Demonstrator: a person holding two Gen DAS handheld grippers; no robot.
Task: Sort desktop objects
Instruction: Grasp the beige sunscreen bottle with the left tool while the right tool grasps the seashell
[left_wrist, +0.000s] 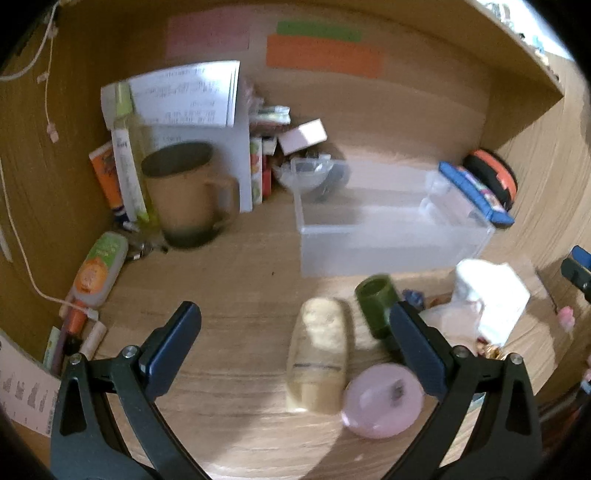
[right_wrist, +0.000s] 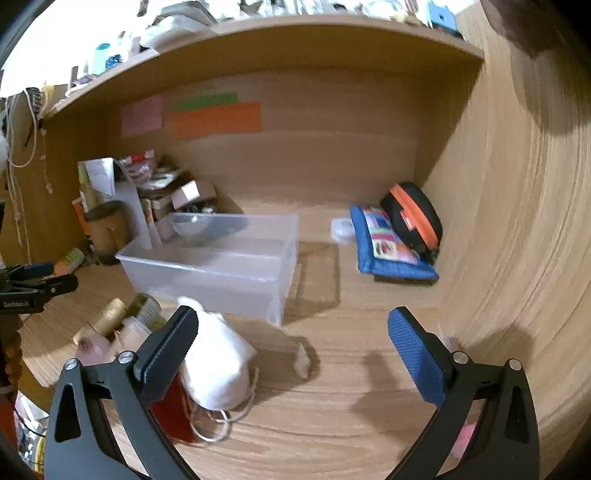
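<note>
The landmark here is the clear, frosted plastic storage bin on the wooden desk; as far as the blur allows, it looks empty. The things to sort lie in a loose cluster just in front of it: a cream-coloured squat plastic bottle lying on its side, a dark green cylindrical bottle tipped over beside it, a round pale-pink lidded jar nearest the camera, and a soft white cloth drawstring pouch with a dark red flat item under its near edge.

The left gripper hangs over this cluster with its jaws spread wide and nothing between the pads; the cream bottle lies roughly between them. The right gripper is likewise wide open and empty, the pouch just beside its left finger.

The cream bottle is probably light, stiff and smooth, so I would pinch it across its middle, square to its length, lest it roll or squirt out. The pouch should be limp and forgiving; gather it at the bunched top near its cord.

Left of the bin stands a tan mug with a dark base; its contents cannot be seen. Behind the bin's left corner sits a small clear plastic bowl
</note>
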